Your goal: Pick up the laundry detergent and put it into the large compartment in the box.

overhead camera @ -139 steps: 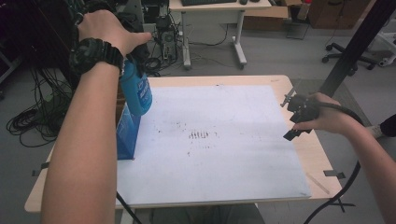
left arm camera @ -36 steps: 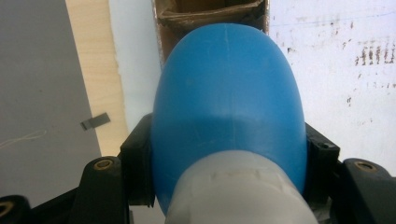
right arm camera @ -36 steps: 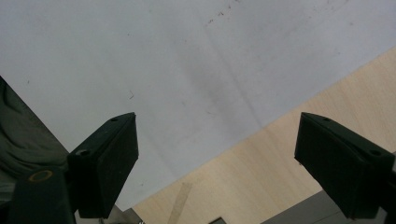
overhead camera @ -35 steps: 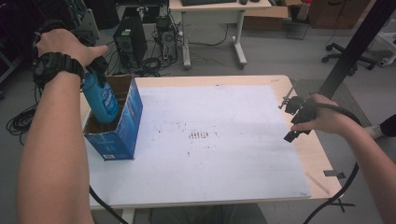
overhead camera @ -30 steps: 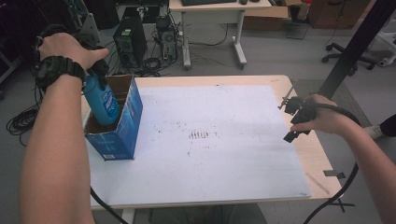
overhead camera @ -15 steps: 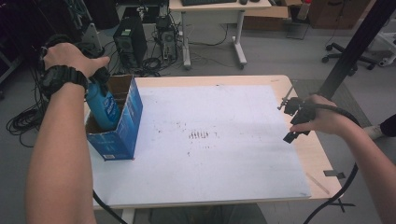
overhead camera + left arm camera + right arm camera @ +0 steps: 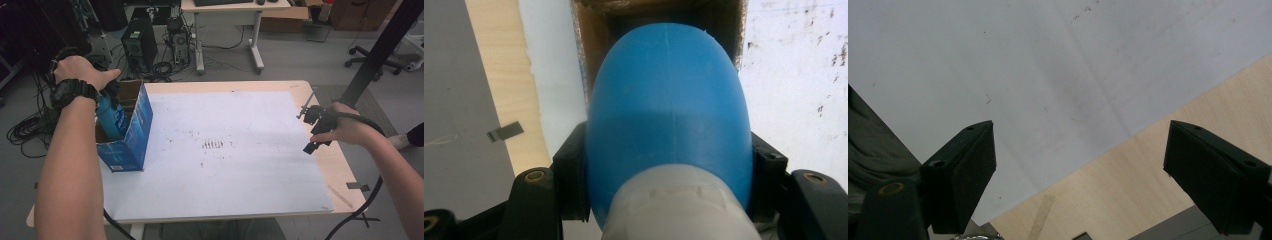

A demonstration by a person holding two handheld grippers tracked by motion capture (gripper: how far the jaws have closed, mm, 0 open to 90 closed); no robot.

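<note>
A blue bottle (image 7: 111,118) with a grey cap (image 7: 679,205) hangs upright, its lower part inside an open blue cardboard box (image 7: 131,136) at the table's left edge. My left gripper (image 7: 669,165) is shut on the bottle just below the cap, a jaw on each side. The box's brown inside (image 7: 599,35) shows below the bottle. My right gripper (image 7: 1080,165) is open with nothing between its jaws, held above the table's right edge (image 7: 320,131).
A white sheet (image 7: 225,150) with dark smudges covers most of the wooden table (image 7: 345,170). A strip of tape (image 7: 356,185) lies on the table's right rim. Beyond the far edge are a computer tower (image 7: 134,42), cables and a desk.
My left gripper has carried the bottle left and lowered it into the box, which now stands upright with its open top up. The right gripper has stayed put.
</note>
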